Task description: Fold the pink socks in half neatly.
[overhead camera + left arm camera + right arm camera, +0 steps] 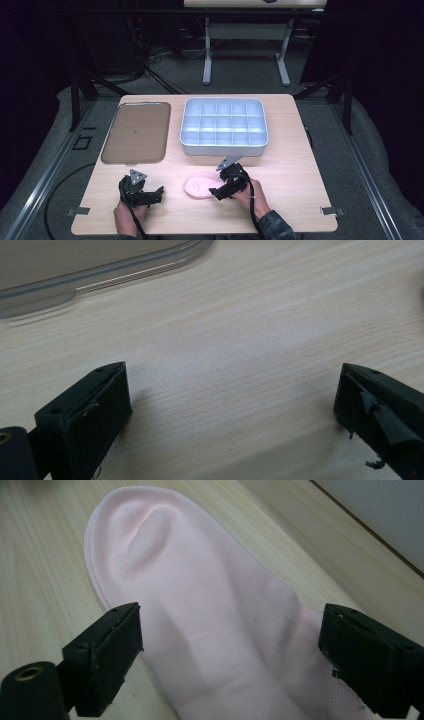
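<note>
High view, left to right: a flat translucent brown plastic lid (136, 132) lies at the far left of the pale wooden table (295, 150), and just beside it on the right stands a white plastic organiser box (223, 126) divided into a grid of compartments. Near the front edge, the left gripper (151, 196) rests low over bare wood, held by the person's left hand (126, 216); in the left gripper view its jaws stand wide apart with nothing between them. To its right lies a soft pale pink sock (199, 185), flat on the table in front of the box. The right gripper (218, 193) sits at the sock's right end. In the right gripper view the sock (200, 610) runs between spread jaws, which seem not to press it; the cloth looks slack, though the contact is hard to judge.
</note>
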Demonstrator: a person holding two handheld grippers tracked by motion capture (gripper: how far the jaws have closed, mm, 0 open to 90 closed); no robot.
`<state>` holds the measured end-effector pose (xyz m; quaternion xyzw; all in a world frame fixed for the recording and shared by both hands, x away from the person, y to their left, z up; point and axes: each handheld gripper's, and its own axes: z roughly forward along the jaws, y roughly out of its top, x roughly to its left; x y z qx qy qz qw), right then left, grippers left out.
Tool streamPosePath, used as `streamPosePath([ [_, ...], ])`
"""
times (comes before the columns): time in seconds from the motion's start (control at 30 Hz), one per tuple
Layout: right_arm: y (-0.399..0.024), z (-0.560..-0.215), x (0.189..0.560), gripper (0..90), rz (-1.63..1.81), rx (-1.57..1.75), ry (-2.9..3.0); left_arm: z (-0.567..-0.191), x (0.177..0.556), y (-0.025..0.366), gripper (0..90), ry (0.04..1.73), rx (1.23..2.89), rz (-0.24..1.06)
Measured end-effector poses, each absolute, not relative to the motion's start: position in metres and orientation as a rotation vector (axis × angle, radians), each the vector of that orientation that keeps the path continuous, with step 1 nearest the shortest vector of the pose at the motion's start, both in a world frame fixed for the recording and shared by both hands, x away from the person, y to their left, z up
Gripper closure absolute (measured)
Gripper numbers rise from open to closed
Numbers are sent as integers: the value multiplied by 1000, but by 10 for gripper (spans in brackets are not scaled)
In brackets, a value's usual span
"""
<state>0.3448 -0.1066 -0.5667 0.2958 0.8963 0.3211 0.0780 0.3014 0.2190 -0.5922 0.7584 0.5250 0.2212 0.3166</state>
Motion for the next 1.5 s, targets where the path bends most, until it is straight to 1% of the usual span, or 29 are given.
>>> streamPosePath([
  [0.07, -105, -568, 345, 147, 953, 888, 2682, -592, 301, 219, 16, 1382, 1997, 584],
  [0.1, -105, -569, 345, 162, 939, 883, 2684, -592, 301, 219, 16, 1383, 1996, 585],
  [0.13, -103, -571, 344, 206, 902, 884, 2663, -592, 301, 219, 18, 1380, 1998, 589],
  [0.17, -103, -572, 343, 214, 900, 881, 2658, -592, 301, 218, 19, 1380, 1997, 590],
  [0.43, -104, -572, 341, 242, 896, 880, 2658, -592, 301, 218, 18, 1379, 1995, 590],
  [0.5, -105, -573, 340, 273, 901, 890, 2638, -592, 301, 218, 18, 1379, 1995, 591],
  [0.57, -105, -573, 340, 285, 907, 891, 2632, -592, 301, 218, 19, 1380, 1995, 590],
  [0.6, -106, -573, 339, 316, 914, 899, 2626, -592, 301, 218, 19, 1379, 1995, 590],
  [0.67, -107, -573, 338, 351, 928, 901, 2617, -592, 301, 218, 19, 1380, 1995, 590],
  [0.7, -107, -573, 338, 351, 928, 901, 2617, -592, 301, 218, 19, 1380, 1995, 590],
  [0.73, -108, -573, 338, 372, 934, 902, 2617, -592, 301, 218, 19, 1380, 1995, 590],
  [0.77, -109, -573, 338, 425, 936, 893, 2614, -592, 301, 219, 18, 1379, 1996, 590],
  [0.8, -110, -572, 337, 455, 938, 885, 2623, -592, 301, 219, 19, 1379, 1996, 590],
  [0.83, -110, -572, 337, 455, 938, 885, 2623, -592, 301, 219, 19, 1380, 1996, 590],
  [0.87, -111, -573, 337, 488, 947, 877, 2620, -592, 301, 218, 18, 1380, 1995, 590],
  [0.9, -113, -573, 336, 543, 959, 874, 2617, -592, 301, 218, 18, 1380, 1995, 591],
  [0.93, -113, -573, 336, 543, 959, 874, 2617, -592, 301, 218, 18, 1380, 1995, 590],
  [0.97, -113, -573, 335, 597, 966, 871, 2613, -592, 301, 218, 19, 1379, 1995, 592],
  [1.0, -113, -572, 335, 620, 964, 867, 2618, -592, 301, 218, 19, 1379, 1995, 592],
  [1.03, -113, -572, 335, 620, 964, 867, 2618, -592, 301, 218, 19, 1379, 1994, 590],
  [1.07, -113, -573, 335, 653, 969, 868, 2614, -592, 301, 218, 19, 1379, 1995, 589],
  [1.1, -114, -573, 335, 721, 973, 863, 2611, -592, 301, 218, 19, 1379, 1995, 590],
  [1.13, -114, -573, 335, 747, 977, 865, 2607, -592, 301, 218, 19, 1380, 1995, 591],
  [1.17, -114, -573, 335, 747, 977, 865, 2607, -592, 301, 218, 19, 1380, 1995, 591],
  [1.27, -114, -573, 334, 789, 984, 867, 2589, -592, 301, 218, 19, 1379, 1995, 591],
  [1.4, -117, -573, 333, 794, 1008, 882, 2592, -592, 301, 218, 19, 1378, 1995, 591],
  [1.5, -120, -566, 330, 796, 1049, 888, 2585, -592, 301, 218, 20, 1378, 1995, 591],
])
